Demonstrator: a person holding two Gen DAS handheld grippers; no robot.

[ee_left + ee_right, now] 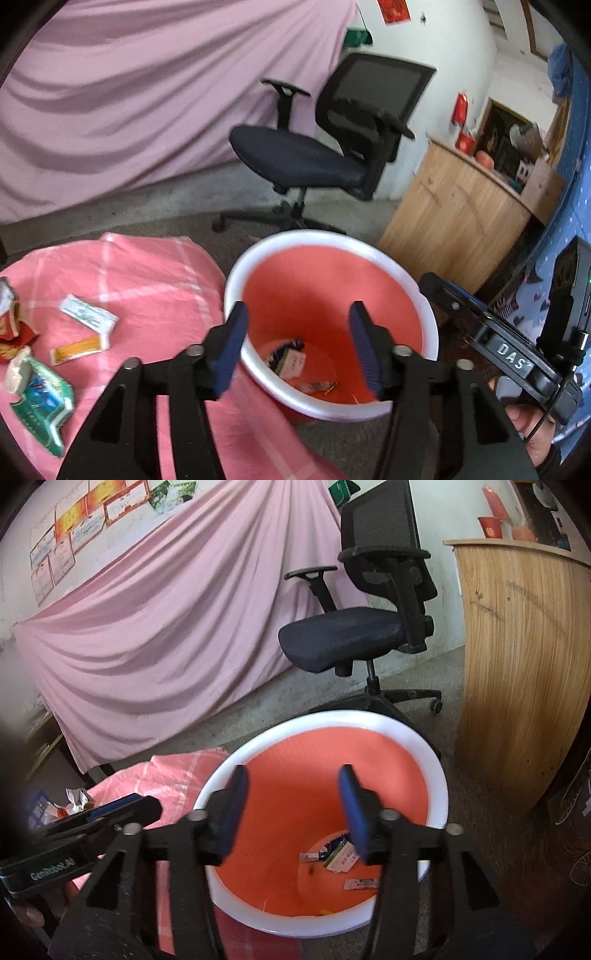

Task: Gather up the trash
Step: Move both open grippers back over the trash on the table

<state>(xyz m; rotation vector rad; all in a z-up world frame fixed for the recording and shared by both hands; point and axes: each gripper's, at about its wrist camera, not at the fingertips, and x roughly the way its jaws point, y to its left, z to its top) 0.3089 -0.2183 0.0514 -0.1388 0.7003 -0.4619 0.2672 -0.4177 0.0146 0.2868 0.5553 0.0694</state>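
Observation:
An orange bin with a white rim stands on the floor, with several wrappers at its bottom. My left gripper is open and empty above the bin's mouth. My right gripper is open and empty above the bin too. On the pink checked cloth to the left lie a white packet, an orange packet, a green wrapper and a red wrapper. The right gripper's body shows in the left wrist view.
A black office chair stands behind the bin. A wooden cabinet is at the right. A pink sheet hangs at the back. The floor around is grey carpet.

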